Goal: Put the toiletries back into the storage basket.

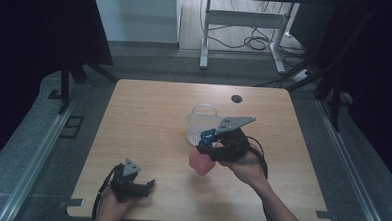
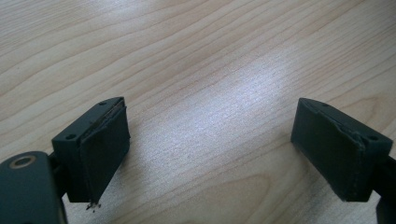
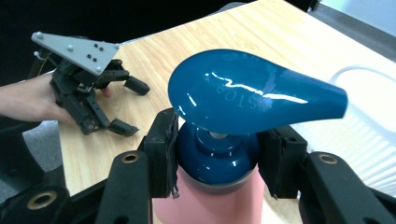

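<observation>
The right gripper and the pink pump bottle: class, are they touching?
Touching. In the right gripper view, the right gripper has both pads pressed against the blue collar of the pink pump bottle.

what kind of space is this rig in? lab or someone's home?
Most likely a lab recording station: a bare wooden table ringed by black curtains, loose cables on the floor behind, and hand-held grippers, the right gripper clamping a pink pump bottle.
</observation>
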{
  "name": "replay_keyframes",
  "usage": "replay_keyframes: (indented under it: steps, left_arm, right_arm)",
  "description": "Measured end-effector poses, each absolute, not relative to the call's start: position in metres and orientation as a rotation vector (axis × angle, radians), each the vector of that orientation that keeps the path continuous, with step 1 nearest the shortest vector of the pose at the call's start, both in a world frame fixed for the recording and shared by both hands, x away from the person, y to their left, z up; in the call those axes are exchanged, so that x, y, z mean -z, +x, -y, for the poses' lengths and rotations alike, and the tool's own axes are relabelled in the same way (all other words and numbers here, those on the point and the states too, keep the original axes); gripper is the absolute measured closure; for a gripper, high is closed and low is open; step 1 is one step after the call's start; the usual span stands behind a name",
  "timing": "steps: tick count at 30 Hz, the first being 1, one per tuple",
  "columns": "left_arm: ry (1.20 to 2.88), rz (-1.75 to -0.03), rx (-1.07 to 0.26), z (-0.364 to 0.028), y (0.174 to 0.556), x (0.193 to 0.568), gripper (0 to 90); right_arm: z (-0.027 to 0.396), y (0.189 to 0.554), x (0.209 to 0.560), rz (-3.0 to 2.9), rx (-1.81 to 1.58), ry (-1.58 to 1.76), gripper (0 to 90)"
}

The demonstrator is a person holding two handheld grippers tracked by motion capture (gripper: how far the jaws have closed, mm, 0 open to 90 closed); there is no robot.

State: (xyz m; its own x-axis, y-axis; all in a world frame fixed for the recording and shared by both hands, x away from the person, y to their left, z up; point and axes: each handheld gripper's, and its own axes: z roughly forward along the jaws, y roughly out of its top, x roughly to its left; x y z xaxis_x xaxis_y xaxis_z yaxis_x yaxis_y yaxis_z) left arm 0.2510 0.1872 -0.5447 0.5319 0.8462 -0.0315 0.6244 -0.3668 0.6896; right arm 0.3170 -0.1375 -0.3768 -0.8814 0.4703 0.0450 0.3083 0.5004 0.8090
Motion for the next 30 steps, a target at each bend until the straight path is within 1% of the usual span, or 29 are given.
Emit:
replay_keyframes:
  steps: [30]
  left_arm:
    - [2.118,-1.186,-0.434,-0.187,0.251,0.545,11.3]
  right_arm:
    - [0.147,0.342,0.346,-2.475,-1.324,0.73,52.5]
